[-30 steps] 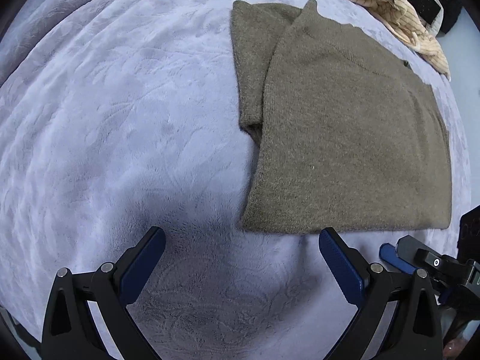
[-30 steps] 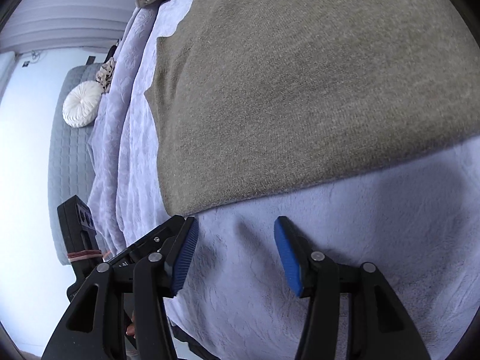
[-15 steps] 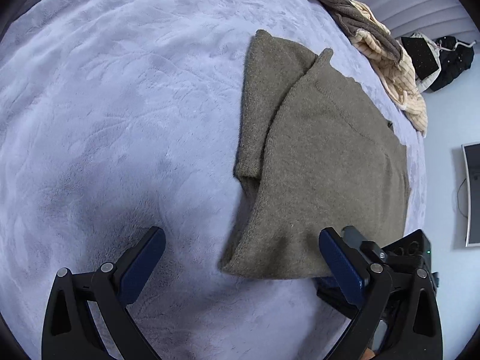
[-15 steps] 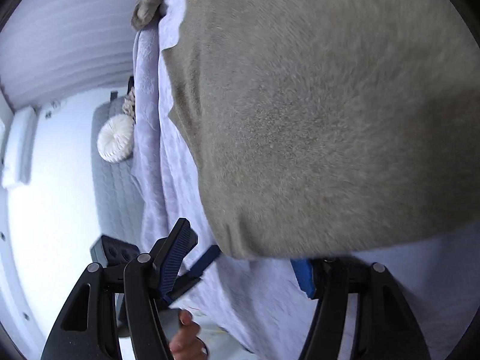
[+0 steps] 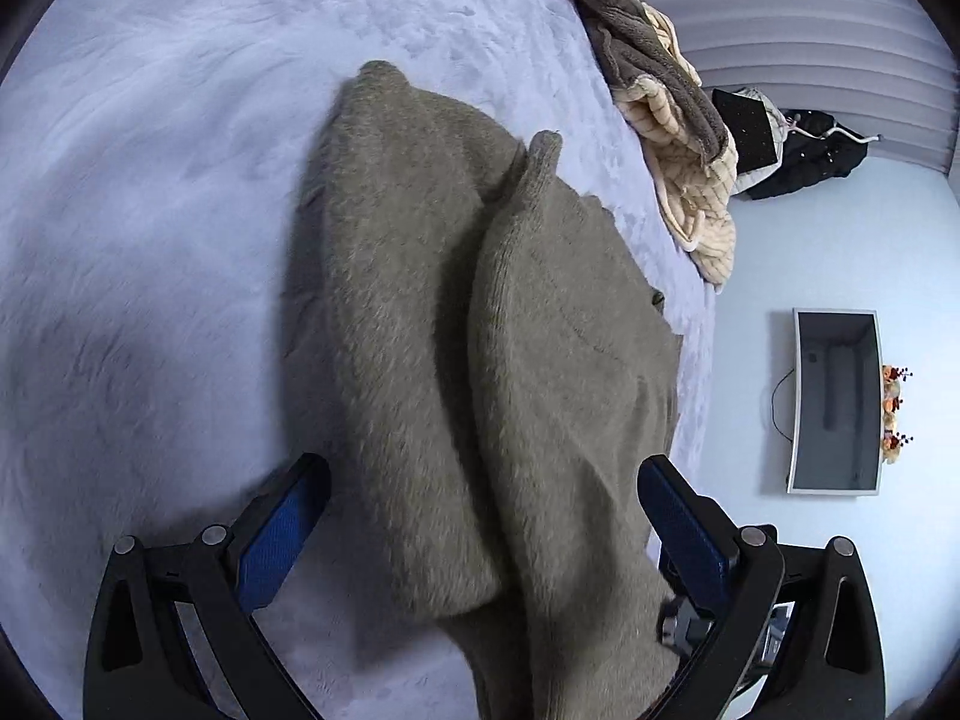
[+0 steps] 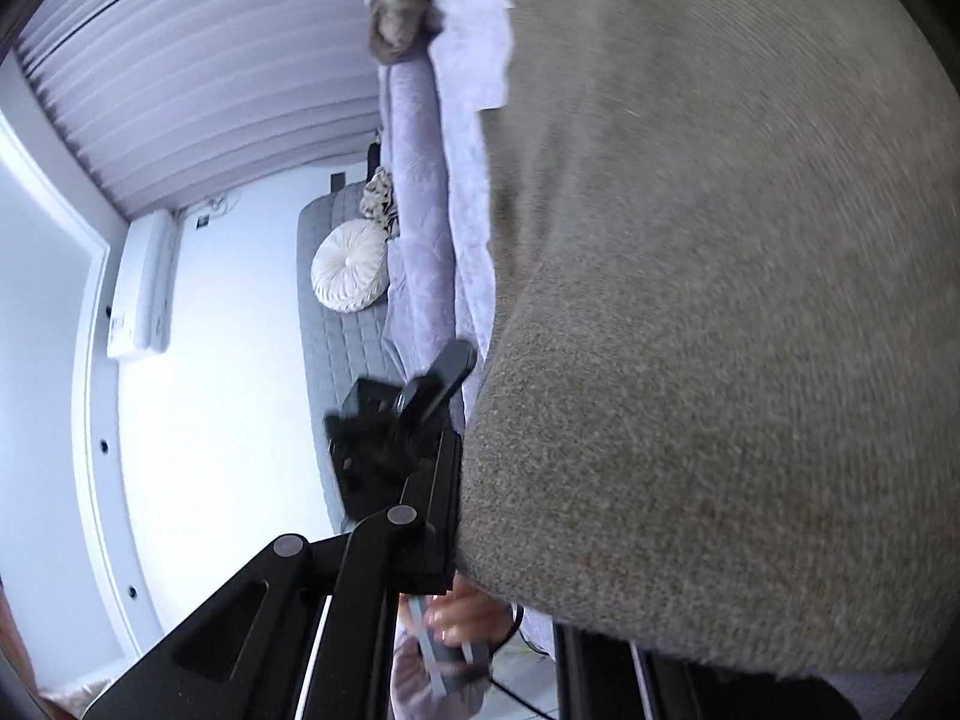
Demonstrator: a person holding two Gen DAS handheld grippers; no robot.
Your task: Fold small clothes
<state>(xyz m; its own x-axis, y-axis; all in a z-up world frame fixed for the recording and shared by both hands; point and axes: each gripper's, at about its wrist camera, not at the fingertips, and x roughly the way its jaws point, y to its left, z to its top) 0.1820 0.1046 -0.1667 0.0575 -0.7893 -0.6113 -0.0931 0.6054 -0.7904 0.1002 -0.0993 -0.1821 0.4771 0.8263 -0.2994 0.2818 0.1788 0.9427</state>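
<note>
An olive-grey knitted sweater (image 5: 456,324) lies folded on a lavender plush bed cover (image 5: 150,180). Its near edge is lifted and hangs between the two blue-padded fingers of my left gripper (image 5: 480,534), whose jaws stand wide apart. In the right wrist view the same sweater (image 6: 720,300) fills most of the frame and drapes over my right gripper (image 6: 510,588). Only that gripper's left finger (image 6: 444,492) shows, pressed against the cloth edge; the right finger is hidden under the fabric. The left gripper's body (image 6: 396,426) shows beyond it.
A cream and brown bundle of clothes (image 5: 672,138) lies at the bed's far edge. A dark garment (image 5: 804,156) and a wall-mounted screen (image 5: 837,402) are beyond the bed. A round white cushion (image 6: 351,267) rests on a grey mattress.
Both grippers went in to the sweater's near edge. That edge has risen off the bed and now hangs between the left fingers and over the right gripper. Both views have tilted up.
</note>
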